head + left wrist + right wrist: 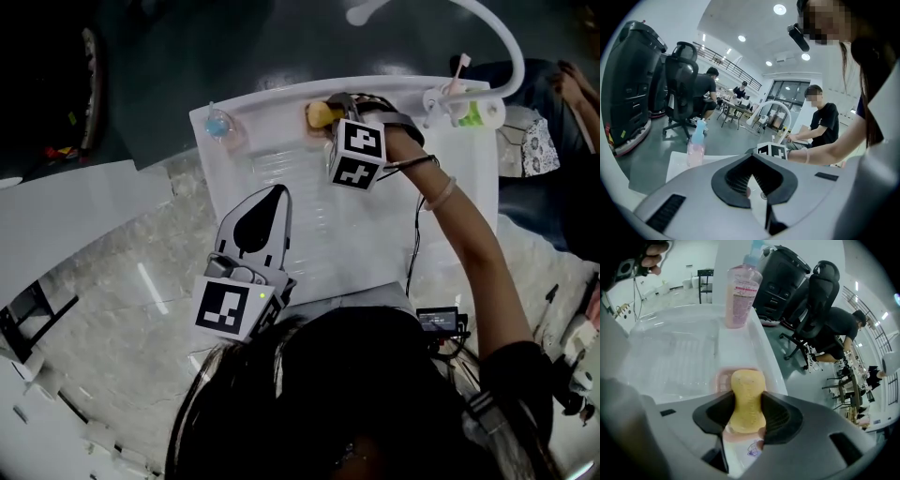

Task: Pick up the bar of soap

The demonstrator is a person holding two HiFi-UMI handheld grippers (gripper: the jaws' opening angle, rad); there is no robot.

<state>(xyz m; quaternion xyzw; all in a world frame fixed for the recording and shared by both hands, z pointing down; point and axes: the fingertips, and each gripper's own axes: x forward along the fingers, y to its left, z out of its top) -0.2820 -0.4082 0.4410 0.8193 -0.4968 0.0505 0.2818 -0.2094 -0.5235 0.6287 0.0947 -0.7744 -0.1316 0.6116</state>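
Note:
The yellow bar of soap [320, 113] lies in a pink soap dish [721, 379] on the far rim of the white sink [450, 234]. In the right gripper view the soap [746, 394] stands between the two black pads, narrow at its middle. My right gripper [746, 409] is open around it, its pads close beside the soap's sides, and the soap still rests on the dish. In the head view the right gripper [328, 114] reaches over the basin. My left gripper [278, 193] hangs over the basin's near left, shut and holding nothing.
A pink bottle with a blue cap [218, 125] stands at the sink's far left corner. A cup with a toothbrush [459, 98] and a curved white faucet [502, 42] are at the far right. People sit at desks beyond [820, 117].

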